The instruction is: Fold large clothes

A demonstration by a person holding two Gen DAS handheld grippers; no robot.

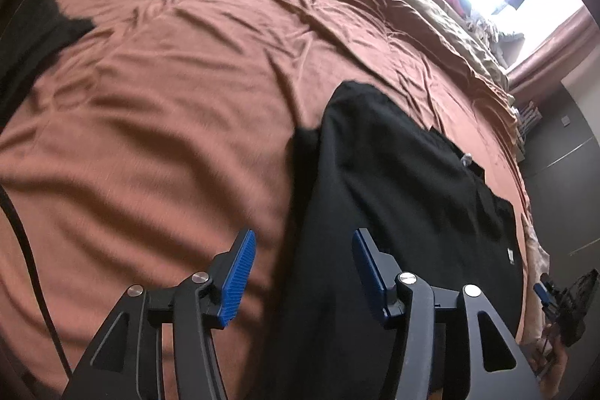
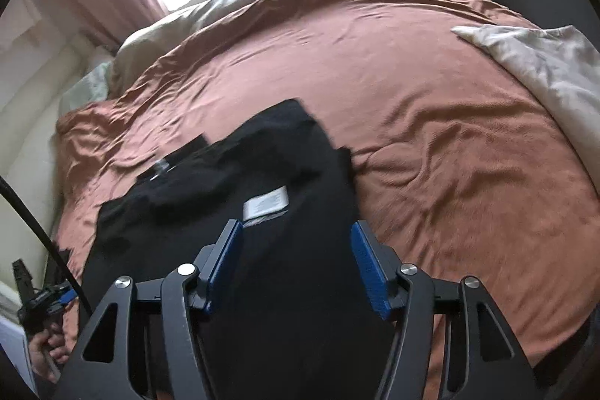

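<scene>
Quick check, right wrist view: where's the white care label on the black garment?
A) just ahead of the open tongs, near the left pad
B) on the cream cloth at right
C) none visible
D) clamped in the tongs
A: the white label lies on the black garment just beyond the right tongs, which are open and grip nothing.

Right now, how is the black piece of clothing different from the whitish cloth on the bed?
The black garment is dark and lies right in front of the open right gripper; the whitish cloth is pale and lies far off at the bed's right edge. The black garment shows a white label; no label shows on the whitish cloth. Both rest on the rust-colored bedspread, and neither is gripped.
</scene>
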